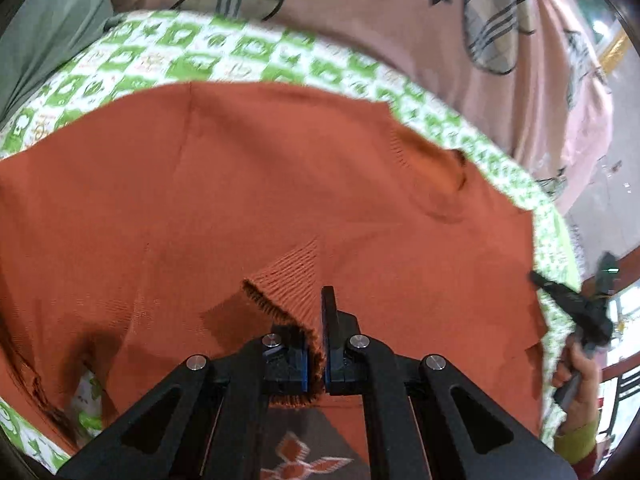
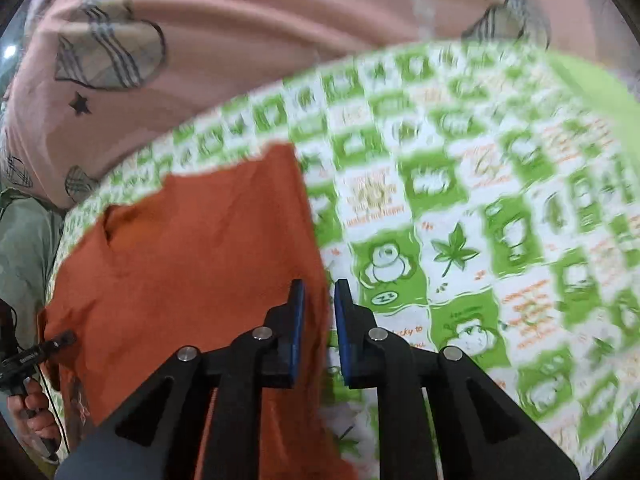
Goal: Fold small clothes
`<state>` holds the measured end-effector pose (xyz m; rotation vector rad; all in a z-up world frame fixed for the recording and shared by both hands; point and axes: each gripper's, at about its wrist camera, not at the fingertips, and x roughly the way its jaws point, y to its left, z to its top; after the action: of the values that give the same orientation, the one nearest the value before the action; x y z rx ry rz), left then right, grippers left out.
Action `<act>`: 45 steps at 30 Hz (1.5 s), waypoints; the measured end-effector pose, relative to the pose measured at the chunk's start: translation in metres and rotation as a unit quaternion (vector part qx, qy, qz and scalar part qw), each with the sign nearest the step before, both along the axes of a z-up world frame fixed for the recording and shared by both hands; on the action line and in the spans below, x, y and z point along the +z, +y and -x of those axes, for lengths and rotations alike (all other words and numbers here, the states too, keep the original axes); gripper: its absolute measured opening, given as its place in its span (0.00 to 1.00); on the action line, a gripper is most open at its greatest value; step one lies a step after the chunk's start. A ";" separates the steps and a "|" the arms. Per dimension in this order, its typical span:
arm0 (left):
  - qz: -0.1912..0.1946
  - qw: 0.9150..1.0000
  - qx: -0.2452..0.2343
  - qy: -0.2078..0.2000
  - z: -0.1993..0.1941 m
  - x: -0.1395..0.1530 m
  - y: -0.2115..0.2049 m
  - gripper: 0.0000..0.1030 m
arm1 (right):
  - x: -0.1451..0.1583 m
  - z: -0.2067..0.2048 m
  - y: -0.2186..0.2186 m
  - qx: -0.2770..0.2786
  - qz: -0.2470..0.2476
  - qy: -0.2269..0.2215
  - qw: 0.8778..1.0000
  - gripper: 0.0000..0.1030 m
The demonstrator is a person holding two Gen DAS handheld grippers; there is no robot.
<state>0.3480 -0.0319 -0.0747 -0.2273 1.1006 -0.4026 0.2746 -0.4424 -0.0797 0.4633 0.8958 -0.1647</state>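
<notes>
Green-checked cloth (image 2: pixel 460 208); sweater cuff (image 1: pixel 296 292) apparently pinched.

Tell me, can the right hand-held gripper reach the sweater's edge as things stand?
Probably yes. The right hand-held gripper is open over the sweater edge, with nothing between them.

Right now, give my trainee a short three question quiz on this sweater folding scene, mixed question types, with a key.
1. True or false: the left gripper is shut on the ribbed cuff of the orange sweater.
2. The right gripper is: A) shut on the sweater, B) open with nothing between its fingers, C) shut on the tablecloth.
3. Fill in: the sweater lies on a green and white checked ____.

Key
1. True
2. B
3. tablecloth
</notes>
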 end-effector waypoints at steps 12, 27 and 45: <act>-0.048 0.998 0.024 -0.038 0.018 0.016 0.049 0.11 | -0.014 0.041 0.015 0.024 -0.051 -0.015 0.998 0.40; -0.082 0.990 0.100 -0.048 0.106 0.021 0.147 0.74 | -0.015 0.113 0.128 0.131 -0.179 -0.043 0.974 0.55; -0.018 0.992 0.052 -0.110 0.120 0.075 0.116 0.09 | -0.005 0.126 0.128 0.133 -0.194 -0.077 0.969 0.55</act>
<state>0.2276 0.0841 0.0003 -0.2016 0.8747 -0.3071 0.1484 -0.3142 -0.0842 0.7032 0.8285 0.2943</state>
